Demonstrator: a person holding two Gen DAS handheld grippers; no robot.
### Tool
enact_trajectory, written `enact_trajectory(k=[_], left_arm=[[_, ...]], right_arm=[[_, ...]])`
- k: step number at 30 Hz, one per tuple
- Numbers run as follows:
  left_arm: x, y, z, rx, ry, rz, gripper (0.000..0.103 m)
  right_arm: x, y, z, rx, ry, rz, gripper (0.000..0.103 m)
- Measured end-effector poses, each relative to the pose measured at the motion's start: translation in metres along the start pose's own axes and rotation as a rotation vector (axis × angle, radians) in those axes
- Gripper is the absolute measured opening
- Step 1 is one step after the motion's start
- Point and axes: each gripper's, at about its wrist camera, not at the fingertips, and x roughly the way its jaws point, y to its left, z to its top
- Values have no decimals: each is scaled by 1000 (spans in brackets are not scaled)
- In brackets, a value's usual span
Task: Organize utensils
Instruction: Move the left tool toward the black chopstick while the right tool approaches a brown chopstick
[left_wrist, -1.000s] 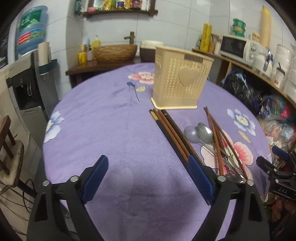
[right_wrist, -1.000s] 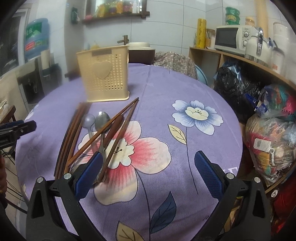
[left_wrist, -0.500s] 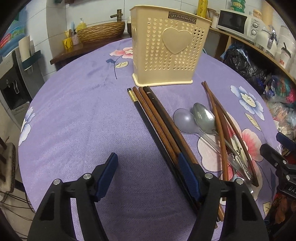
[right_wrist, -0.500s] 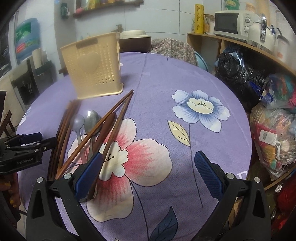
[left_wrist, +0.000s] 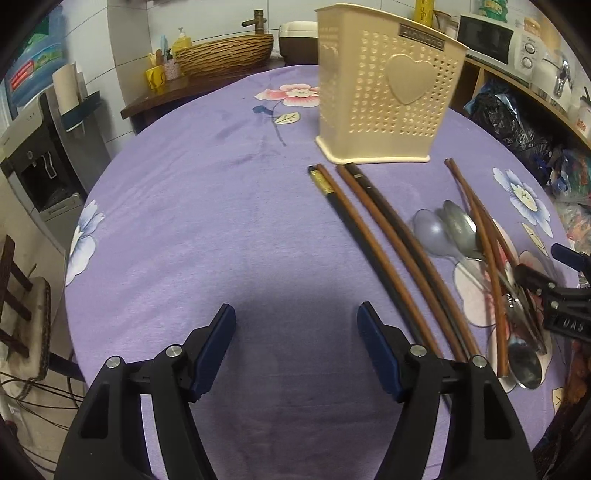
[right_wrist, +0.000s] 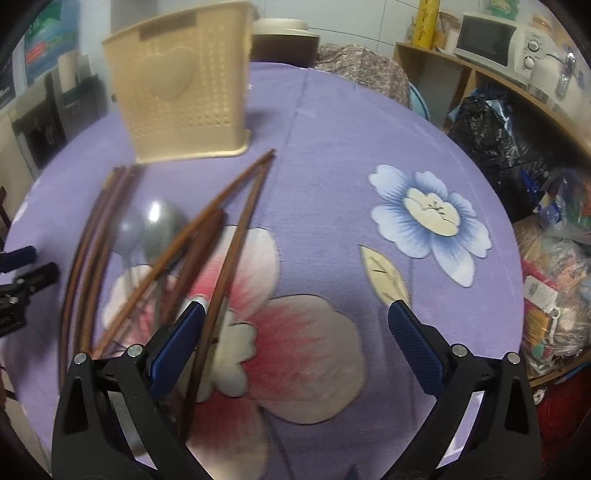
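Your left gripper (left_wrist: 295, 332) is spread wide over bare purple cloth (left_wrist: 207, 229), with nothing between its fingers. The dark chopsticks (left_wrist: 384, 236) lie just to the right of its right finger (left_wrist: 376, 347), running away toward the holder (left_wrist: 388, 99); their near ends pass behind that finger's black arm and are hidden there. Farther right lie the spoons (left_wrist: 447, 232), bowls side by side, with two more brown chopsticks (left_wrist: 484, 243) across their handles. A third spoon bowl (left_wrist: 524, 362) shows near the table's edge. The holder stands upright beyond the chopstick tips, close to them but apart.

Your right gripper (right_wrist: 295, 325) is also spread wide and pinches nothing. One brown chopstick (right_wrist: 236, 251) runs just inside its left finger (right_wrist: 181, 339), so close that you cannot tell whether they touch; its near end goes under the finger's arm. The rest of the utensils lie left of that finger, outside the gap. The gap itself spans the pink flower print (right_wrist: 303, 343).

From the right wrist the holder (right_wrist: 184, 88), spoons (right_wrist: 155, 225) and dark chopsticks (right_wrist: 92, 251) are smeared by blur, and the pile's crossings are hard to sort out. Each gripper shows at the other view's edge, cut off.
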Motion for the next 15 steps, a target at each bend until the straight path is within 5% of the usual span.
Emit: enact_trajectory(k=[6, 15], left_arm=[[-5, 13, 7, -70, -21, -47, 69], [3, -16, 5, -19, -18, -58, 69]], right_arm=[[-5, -28, 2, 93, -12, 39, 98], [2, -7, 24, 15, -28, 75, 98]])
